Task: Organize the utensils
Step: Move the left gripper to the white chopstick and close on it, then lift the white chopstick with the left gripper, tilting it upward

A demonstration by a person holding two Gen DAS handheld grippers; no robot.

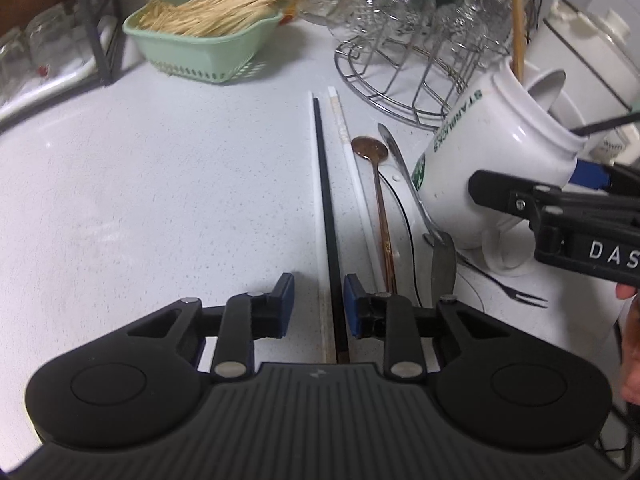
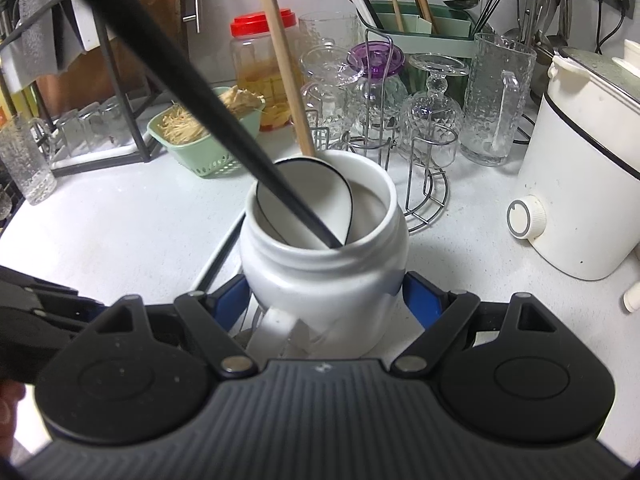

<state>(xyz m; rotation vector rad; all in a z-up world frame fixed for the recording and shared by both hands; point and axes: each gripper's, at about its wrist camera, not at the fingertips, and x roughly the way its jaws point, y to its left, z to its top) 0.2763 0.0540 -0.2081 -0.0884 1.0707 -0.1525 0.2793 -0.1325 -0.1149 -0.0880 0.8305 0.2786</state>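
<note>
Right gripper clamps tilted "STARBUCKS" mug; left gripper open astride black chopstick.

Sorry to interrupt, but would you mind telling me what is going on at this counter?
Utensils are being sorted into a white mug. The right gripper is clamped on the tilted mug, which already holds a white ladle and a black chopstick. The left gripper, jaws open, straddles another black chopstick lying on the counter beside white chopsticks, a copper spoon and a steel spoon.
</note>
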